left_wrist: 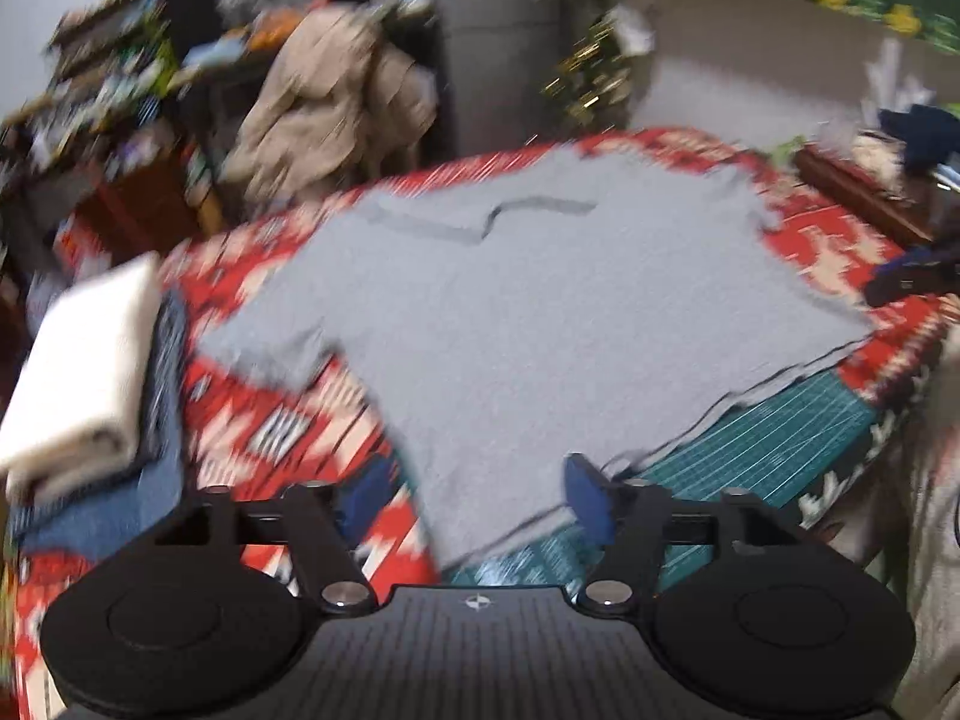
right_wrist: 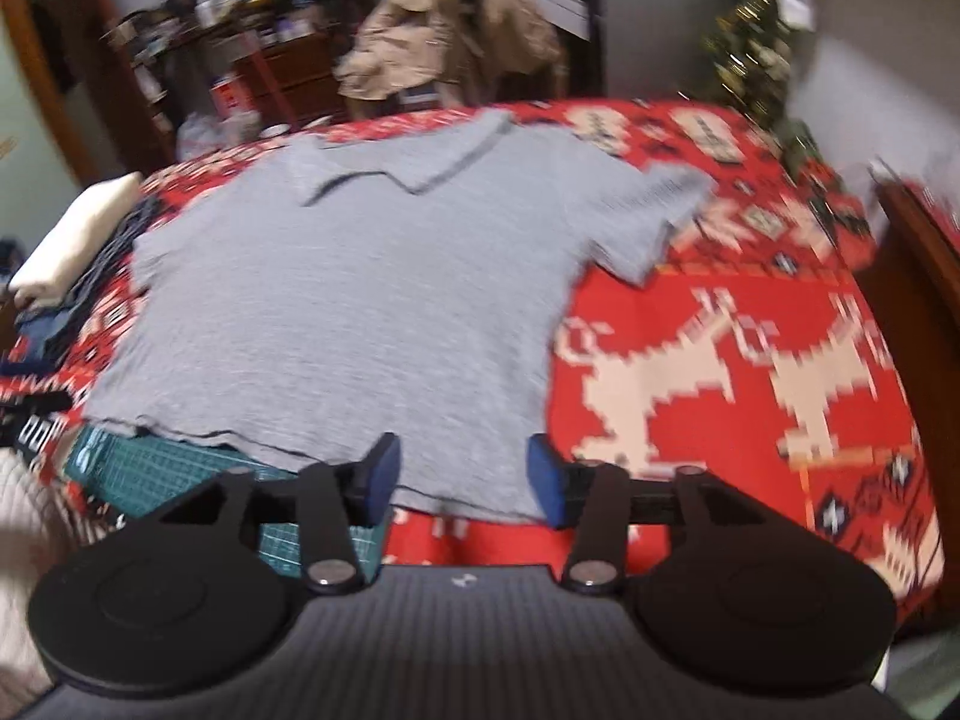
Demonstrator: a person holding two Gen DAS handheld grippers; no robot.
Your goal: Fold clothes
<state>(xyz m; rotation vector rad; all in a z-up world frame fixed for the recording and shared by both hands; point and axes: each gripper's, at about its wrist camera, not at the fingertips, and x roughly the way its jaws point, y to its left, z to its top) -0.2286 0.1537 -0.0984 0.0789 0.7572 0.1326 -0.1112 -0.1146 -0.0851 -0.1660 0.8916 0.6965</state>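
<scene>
On a red patterned surface (right_wrist: 750, 228), a grey polo shirt (right_wrist: 360, 300) lies flat; left gripper (left_wrist: 477, 495) and right gripper (right_wrist: 459, 474) jaws gape empty at its hem

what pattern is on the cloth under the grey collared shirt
Red blanket with cream pixel-style reindeer, clearest in the right wrist view.

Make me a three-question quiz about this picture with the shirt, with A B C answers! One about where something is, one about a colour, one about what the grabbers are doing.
1. Where is the folded white cloth?
A. on the shirt
B. on a pile left of the shirt
C. on the floor

2. What colour is the polo shirt?
A. grey
B. green
C. yellow

3. The right gripper is:
A. shut on the shirt
B. open at the hem
C. holding a sleeve

Answers: 1 B, it tops dark folded clothes beside the shirt. 2 A, plain grey on the red blanket. 3 B, its jaws stand apart.
</scene>
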